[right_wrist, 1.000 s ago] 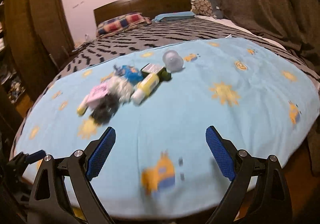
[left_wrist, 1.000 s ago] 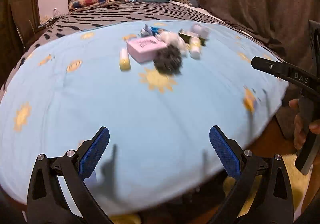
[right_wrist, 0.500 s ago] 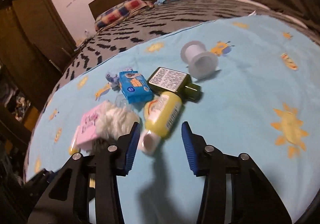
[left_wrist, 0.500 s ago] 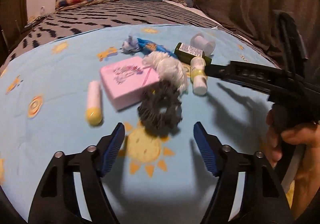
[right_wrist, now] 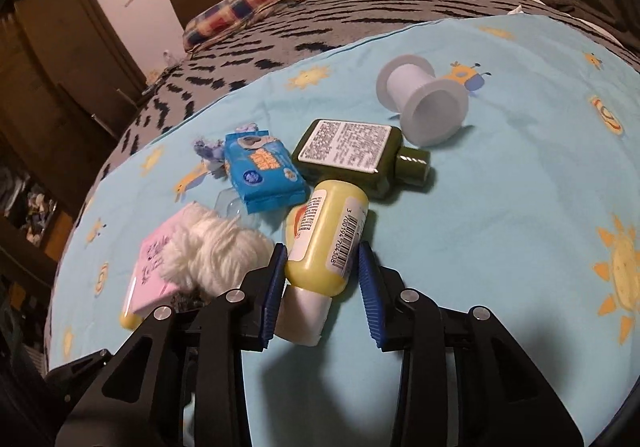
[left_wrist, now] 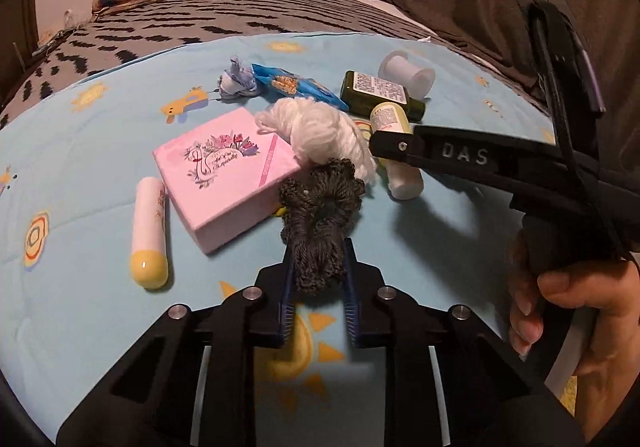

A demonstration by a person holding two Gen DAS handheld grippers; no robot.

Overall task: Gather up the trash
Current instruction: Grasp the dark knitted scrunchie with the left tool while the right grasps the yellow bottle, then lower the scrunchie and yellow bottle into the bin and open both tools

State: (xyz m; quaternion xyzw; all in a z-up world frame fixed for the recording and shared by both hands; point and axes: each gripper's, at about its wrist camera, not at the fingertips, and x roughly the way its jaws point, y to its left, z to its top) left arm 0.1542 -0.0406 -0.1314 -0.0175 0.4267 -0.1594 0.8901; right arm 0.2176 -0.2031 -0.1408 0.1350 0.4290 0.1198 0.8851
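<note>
A pile of items lies on a light blue sheet (left_wrist: 100, 175). My left gripper (left_wrist: 317, 267) is shut on a dark grey yarn scrunchie (left_wrist: 320, 215) at the near edge of the pile. My right gripper (right_wrist: 322, 267) has its jaws around the lower end of a yellow bottle (right_wrist: 328, 239) with a white cap; the left pad touches it and a small gap shows at the right pad. The bottle also shows in the left wrist view (left_wrist: 394, 127), under the right gripper's arm. A white yarn ball (left_wrist: 320, 131) lies between the two items.
Also in the pile are a pink box (left_wrist: 224, 171), a yellow-capped white tube (left_wrist: 150, 223), a blue wipes packet (right_wrist: 260, 171), a dark green bottle (right_wrist: 352, 155), a white spool (right_wrist: 424, 99) and a small crumpled wrapper (left_wrist: 236, 79). Pillows and headboard lie beyond.
Both grippers moved forward into the pile and closed. The left shut on the grey scrunchie; the right narrowed around the yellow bottle.
</note>
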